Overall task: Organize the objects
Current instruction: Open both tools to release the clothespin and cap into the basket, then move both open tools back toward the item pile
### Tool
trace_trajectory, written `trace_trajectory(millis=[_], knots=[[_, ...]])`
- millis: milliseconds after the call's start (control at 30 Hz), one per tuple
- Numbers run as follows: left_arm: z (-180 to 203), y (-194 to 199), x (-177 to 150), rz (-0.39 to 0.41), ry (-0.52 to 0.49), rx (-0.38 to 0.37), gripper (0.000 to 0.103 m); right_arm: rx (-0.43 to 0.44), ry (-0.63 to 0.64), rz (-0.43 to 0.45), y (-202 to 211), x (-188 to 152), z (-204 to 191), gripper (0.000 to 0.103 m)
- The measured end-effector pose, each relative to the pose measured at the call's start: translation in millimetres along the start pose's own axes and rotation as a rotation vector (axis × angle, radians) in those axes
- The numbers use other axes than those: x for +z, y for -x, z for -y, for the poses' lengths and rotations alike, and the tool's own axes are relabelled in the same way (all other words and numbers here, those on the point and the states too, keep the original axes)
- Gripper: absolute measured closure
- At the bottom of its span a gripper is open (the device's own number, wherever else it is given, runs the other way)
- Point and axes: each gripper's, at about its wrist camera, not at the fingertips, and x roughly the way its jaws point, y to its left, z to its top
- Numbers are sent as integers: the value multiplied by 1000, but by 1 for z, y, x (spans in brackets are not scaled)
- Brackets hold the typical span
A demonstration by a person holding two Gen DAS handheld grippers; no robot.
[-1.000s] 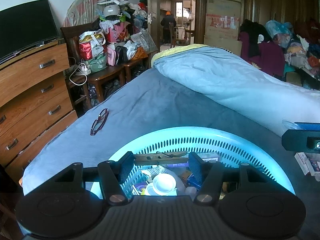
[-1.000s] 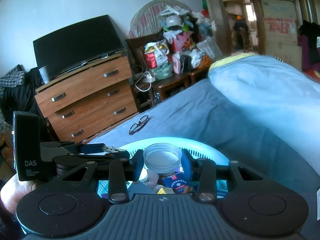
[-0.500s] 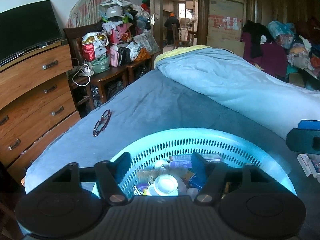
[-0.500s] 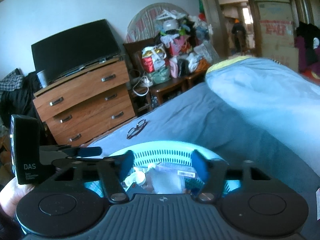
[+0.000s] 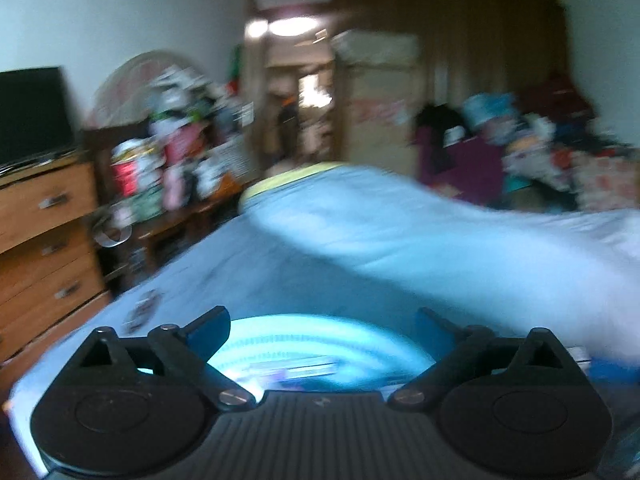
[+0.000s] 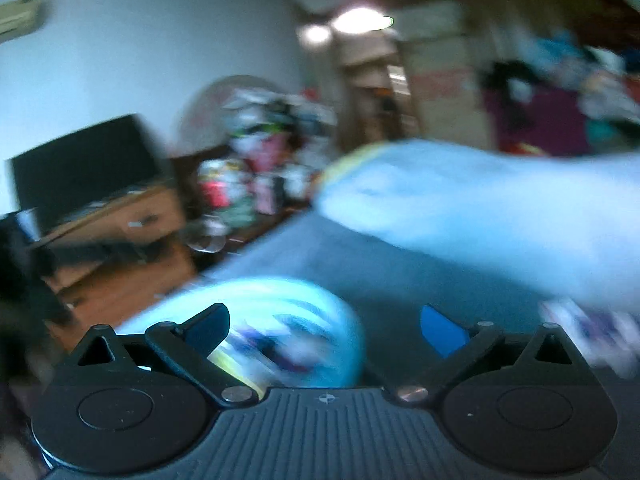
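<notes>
Basket [image 5: 320, 340] round, mouth upward, on bed [image 5: 312, 276], both grippers' fingers [image 5: 208, 326] wide, empty

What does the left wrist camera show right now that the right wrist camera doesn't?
Only the left wrist view shows the left claw, open and empty, centred over the basket, and the blurred glasses on the bed.

Only the right wrist view shows the right claw, also open and empty, with the basket off to its left, and the air conditioner.

Both show the blue bedding, television and wooden dresser, all motion-blurred.
</notes>
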Motion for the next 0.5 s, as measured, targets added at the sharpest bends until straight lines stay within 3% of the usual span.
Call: trace_trajectory(millis=[133, 233, 300, 367, 500], knots=[[69, 15, -13, 32, -27, -175, 1, -186, -114, -74, 31, -60, 76, 0], [123, 9, -41, -9, -95, -274, 1, -301, -149, -99, 54, -89, 126, 3], [154, -6, -66, -79, -142, -303, 1, -332, -184, -102, 61, -96, 152, 10], [177, -20, -91, -155, -157, -319, 3, -355, -196, -95, 59, -94, 173, 11], [200, -43, -119, -218, -161, -315, 4, -332, -153, -73, 29, -75, 197, 10]])
